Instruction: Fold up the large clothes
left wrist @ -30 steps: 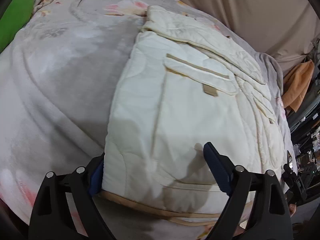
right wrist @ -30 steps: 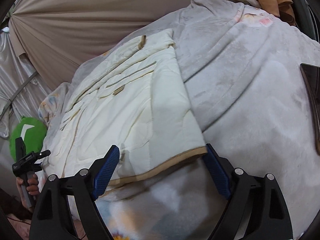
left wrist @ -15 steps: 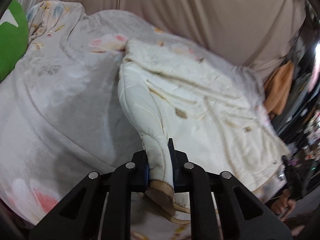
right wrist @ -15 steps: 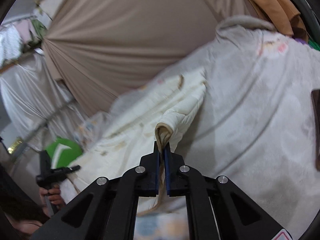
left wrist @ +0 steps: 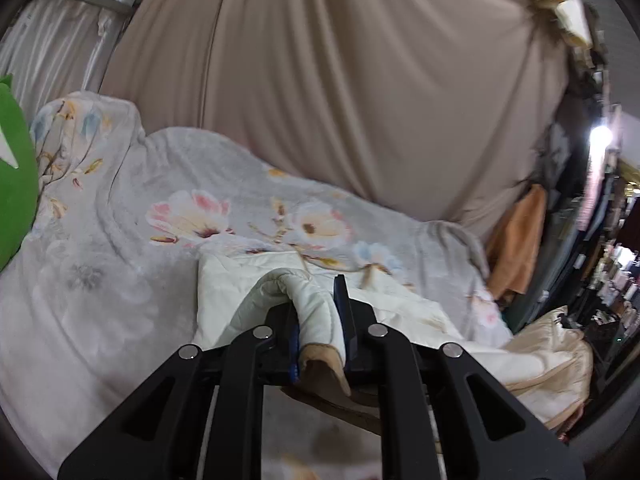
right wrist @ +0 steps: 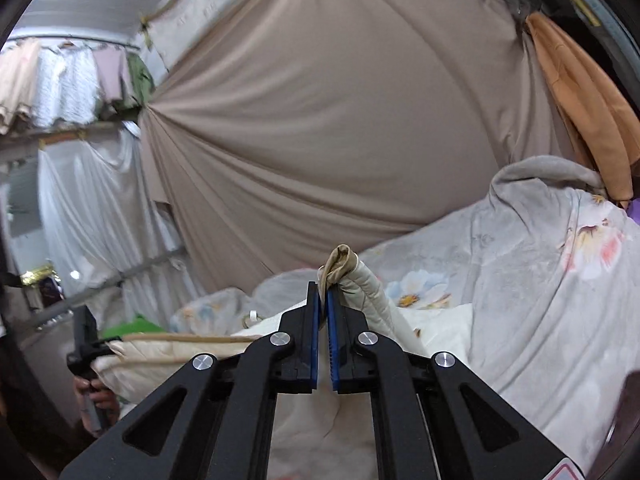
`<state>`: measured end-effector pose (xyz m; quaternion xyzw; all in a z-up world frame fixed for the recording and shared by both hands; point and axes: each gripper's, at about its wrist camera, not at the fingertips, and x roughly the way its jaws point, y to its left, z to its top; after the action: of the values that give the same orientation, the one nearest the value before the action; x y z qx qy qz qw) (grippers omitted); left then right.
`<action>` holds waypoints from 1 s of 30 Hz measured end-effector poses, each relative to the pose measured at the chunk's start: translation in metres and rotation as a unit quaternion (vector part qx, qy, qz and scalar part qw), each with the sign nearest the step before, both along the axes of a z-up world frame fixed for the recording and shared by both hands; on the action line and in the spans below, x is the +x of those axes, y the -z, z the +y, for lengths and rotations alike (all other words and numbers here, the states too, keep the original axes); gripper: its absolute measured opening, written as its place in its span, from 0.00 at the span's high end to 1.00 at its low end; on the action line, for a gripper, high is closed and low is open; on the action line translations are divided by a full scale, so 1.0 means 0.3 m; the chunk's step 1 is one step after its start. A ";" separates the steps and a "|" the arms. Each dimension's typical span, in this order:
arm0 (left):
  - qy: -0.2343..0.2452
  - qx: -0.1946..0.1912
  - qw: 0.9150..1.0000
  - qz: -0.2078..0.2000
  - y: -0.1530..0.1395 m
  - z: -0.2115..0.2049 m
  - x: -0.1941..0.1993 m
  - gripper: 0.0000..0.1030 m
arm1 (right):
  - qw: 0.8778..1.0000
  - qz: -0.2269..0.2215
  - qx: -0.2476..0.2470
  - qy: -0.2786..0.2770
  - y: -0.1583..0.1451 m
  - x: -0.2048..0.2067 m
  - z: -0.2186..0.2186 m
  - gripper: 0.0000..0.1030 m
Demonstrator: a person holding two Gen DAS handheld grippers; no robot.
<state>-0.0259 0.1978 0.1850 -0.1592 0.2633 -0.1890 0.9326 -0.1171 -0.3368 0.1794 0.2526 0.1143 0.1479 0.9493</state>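
Observation:
A cream quilted jacket with tan trim lies on a bed covered by a grey floral blanket. My left gripper is shut on the jacket's bottom hem corner, and the padded cloth bulges up between its fingers. My right gripper is shut on the other hem corner of the jacket, with the tan trim poking above the blue pads. Both corners are lifted off the bed. The rest of the jacket hangs below and behind them, partly hidden.
A beige curtain hangs behind the bed. A green cushion sits at the far left. An orange cloth hangs at the right. The left gripper's handle and hand show in the right wrist view.
Both grippers closed on the jacket's hem corners and have lifted them up from the bed. The views tilted upward toward the curtain.

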 end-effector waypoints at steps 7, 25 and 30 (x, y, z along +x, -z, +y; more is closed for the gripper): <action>-0.057 0.091 0.986 0.126 0.267 -0.173 0.525 0.86 | 0.986 0.141 -0.070 0.051 0.130 0.551 0.051 0.94; -0.036 0.042 0.996 0.076 0.382 -0.105 0.521 0.55 | 0.978 0.174 -0.047 0.101 0.301 0.593 -0.021 0.21; -0.048 0.073 0.996 0.014 0.279 -0.087 0.424 0.16 | 0.982 0.169 -0.024 0.080 0.259 0.548 -0.064 0.16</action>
<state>0.1012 0.1718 0.1014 -0.1054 0.2817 -0.1221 0.9458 0.0471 -0.3561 0.1016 0.2593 0.2561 0.0237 0.9309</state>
